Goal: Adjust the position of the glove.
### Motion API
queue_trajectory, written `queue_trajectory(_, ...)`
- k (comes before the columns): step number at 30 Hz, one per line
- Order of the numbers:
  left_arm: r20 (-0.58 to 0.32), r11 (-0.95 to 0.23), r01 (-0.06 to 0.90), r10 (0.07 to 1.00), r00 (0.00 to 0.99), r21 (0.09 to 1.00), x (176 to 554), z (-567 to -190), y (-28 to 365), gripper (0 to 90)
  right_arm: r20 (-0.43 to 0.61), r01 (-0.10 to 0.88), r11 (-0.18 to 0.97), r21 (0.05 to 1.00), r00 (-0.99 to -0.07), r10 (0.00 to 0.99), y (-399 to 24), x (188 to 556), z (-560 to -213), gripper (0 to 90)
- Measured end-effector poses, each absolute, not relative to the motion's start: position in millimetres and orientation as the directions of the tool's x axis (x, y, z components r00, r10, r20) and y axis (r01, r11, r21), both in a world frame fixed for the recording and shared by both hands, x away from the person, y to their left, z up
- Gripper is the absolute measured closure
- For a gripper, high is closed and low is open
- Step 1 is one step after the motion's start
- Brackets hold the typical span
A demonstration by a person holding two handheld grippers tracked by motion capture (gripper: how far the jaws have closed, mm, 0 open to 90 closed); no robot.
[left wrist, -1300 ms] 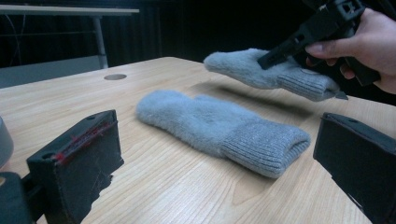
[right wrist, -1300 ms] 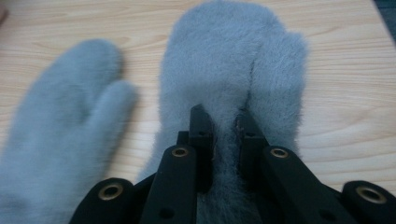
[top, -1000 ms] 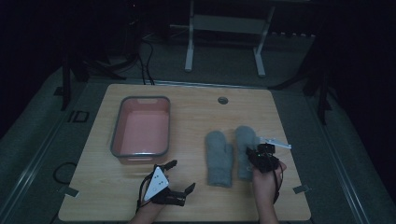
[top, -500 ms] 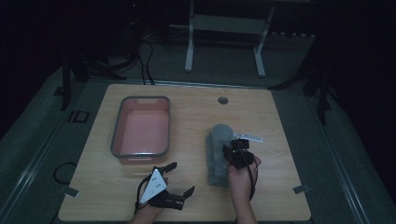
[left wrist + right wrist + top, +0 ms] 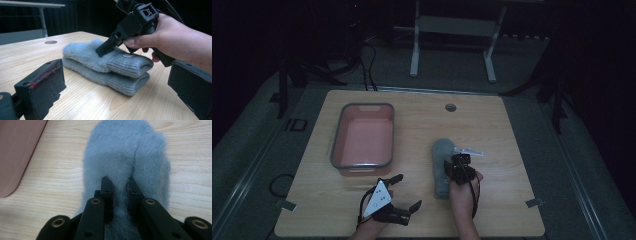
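My right claw (image 5: 460, 161) has stacked one grey mitten (image 5: 100, 56) onto the other at frame centre, still pinching its fluff; left claw (image 5: 404, 192) wide.

Two mittens (image 5: 105, 65) stacked, one on other, on table (image 5: 512, 150), cuffs toward person. Right gripper (image 5: 458, 167) on upper mitten, jaws pressed into its pile near cuff end. Bin (image 5: 363, 137) left of right gripper, slightly farther back. Left gripper (image 5: 404, 192) at near table edge, left of and nearer than right gripper, mittens ahead of its jaws. Table hole (image 5: 450, 107) beyond mittens.
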State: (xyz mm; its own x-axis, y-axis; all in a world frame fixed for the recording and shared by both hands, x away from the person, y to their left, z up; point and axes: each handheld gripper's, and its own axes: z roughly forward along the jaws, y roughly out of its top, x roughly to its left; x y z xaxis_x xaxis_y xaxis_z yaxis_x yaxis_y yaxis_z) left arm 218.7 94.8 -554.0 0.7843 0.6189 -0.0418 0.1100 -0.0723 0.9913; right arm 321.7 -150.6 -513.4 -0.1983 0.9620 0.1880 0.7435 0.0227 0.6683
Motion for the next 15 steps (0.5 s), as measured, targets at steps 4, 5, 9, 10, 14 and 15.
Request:
queue_trajectory(4, -0.046, -0.072, 0.115, 0.619, 0.784, 0.991, 219, -554, 95, 1.1, 0.185, 0.742, 0.038, 0.67, -0.216, 0.959, -146, 323, -516, 73.9)
queue_trajectory(5, -0.047, -0.074, 0.118, 0.62, 0.783, 0.99, 219, -554, 95, 1.1, 0.186, 0.746, 0.044, 0.664, -0.222, 0.957, -145, 323, -518, 70.6)
queue_trajectory(9, -0.05, -0.076, 0.124, 0.62, 0.783, 0.989, 219, -555, 96, 1.1, 0.177, 0.749, 0.053, 0.661, -0.224, 0.958, -143, 325, -523, 61.3)
queue_trajectory(10, -0.051, -0.076, 0.125, 0.619, 0.784, 0.989, 219, -555, 96, 1.1, 0.177, 0.749, 0.055, 0.661, -0.227, 0.958, -143, 325, -524, 57.3)
queue_trajectory(14, -0.053, -0.081, 0.13, 0.616, 0.786, 0.988, 219, -555, 95, 1.1, 0.167, 0.744, 0.07, 0.665, -0.24, 0.956, -140, 326, -526, 48.3)
queue_trajectory(15, -0.053, -0.084, 0.132, 0.617, 0.786, 0.988, 219, -556, 95, 1.1, 0.156, 0.746, 0.085, 0.66, -0.247, 0.956, -137, 326, -527, 43.8)
